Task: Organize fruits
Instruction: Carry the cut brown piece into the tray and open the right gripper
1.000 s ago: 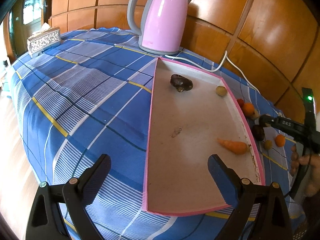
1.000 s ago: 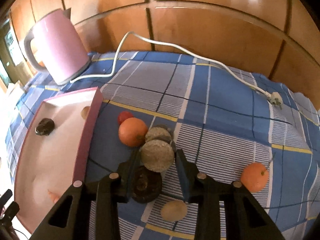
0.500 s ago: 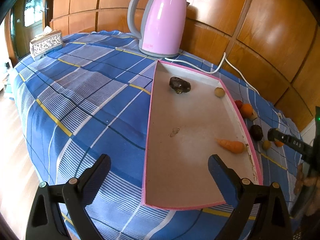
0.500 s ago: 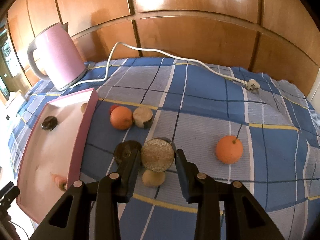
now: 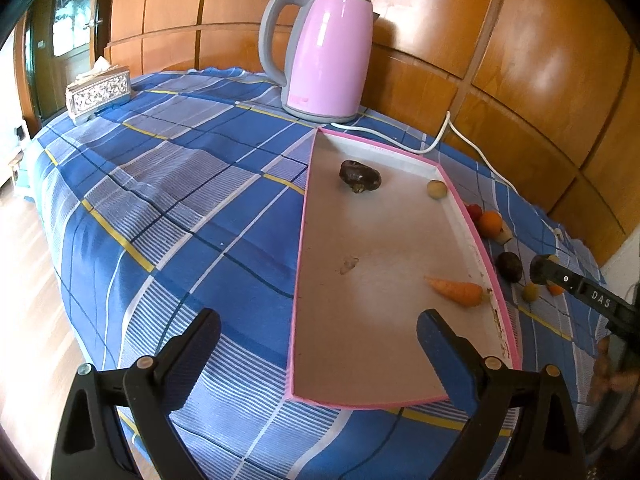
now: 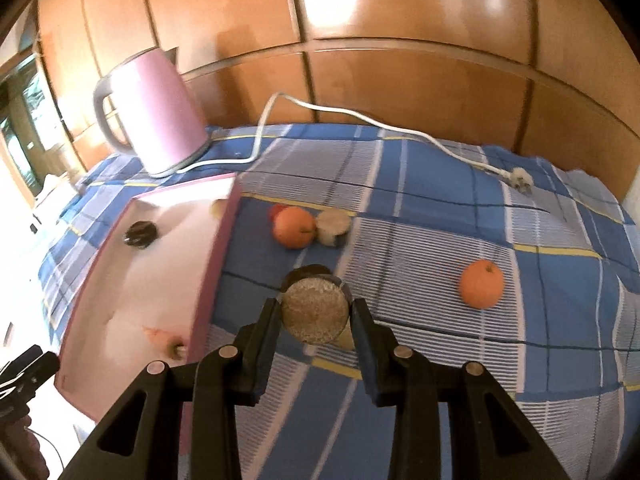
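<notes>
The black two-finger left gripper (image 5: 318, 344) is hanging with its blue-padded jaws spread wide, gripping nothing. The black two-finger right gripper (image 6: 314, 316) is pinching a round, rough brown-grey fruit slice (image 6: 314, 310) between its fingers, carrying it lifted off the surface.

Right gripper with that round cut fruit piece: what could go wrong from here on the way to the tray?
1. The right gripper pinches the cut fruit piece only at its edges, so it might slip out over the cloth.
2. The tray has a raised pink wall; a low carry could clip it.
3. A drop near the carrot might knock it.
</notes>
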Tool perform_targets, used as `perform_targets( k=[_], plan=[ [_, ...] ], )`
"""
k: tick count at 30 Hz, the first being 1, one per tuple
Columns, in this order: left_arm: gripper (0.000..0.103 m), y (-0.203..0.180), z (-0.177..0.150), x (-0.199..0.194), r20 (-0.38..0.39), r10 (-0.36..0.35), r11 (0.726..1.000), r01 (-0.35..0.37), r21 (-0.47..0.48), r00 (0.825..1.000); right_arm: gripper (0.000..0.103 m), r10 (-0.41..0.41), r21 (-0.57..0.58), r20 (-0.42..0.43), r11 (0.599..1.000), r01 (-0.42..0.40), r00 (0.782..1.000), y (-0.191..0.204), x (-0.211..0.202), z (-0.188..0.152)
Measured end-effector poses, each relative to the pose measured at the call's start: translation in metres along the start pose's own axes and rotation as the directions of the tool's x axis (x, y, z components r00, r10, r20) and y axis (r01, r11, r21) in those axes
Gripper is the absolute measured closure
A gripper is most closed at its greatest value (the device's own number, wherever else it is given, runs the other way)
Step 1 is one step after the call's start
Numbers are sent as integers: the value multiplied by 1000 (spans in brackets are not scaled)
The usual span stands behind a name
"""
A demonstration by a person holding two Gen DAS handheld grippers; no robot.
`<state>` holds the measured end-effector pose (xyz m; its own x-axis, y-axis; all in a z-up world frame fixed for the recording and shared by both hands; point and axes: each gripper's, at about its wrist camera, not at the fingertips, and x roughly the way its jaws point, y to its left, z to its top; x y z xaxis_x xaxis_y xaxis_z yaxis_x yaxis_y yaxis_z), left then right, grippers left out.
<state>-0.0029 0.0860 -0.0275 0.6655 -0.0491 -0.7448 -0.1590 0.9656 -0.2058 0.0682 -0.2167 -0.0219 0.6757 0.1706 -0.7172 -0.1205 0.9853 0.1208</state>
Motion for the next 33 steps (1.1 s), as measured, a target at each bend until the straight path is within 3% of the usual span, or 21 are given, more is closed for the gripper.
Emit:
perform_targets(
  k=[21, 33],
  plan=[
    [2, 34, 1, 5, 8, 89, 984, -87, -156, 996, 67, 125, -155, -46, 979, -130, 991, 86, 25, 14],
    [2, 40, -4, 16, -32, 98, 979, -102, -176, 995, 66, 165, -189, -116, 964, -185, 979, 140, 64, 30]
  ],
)
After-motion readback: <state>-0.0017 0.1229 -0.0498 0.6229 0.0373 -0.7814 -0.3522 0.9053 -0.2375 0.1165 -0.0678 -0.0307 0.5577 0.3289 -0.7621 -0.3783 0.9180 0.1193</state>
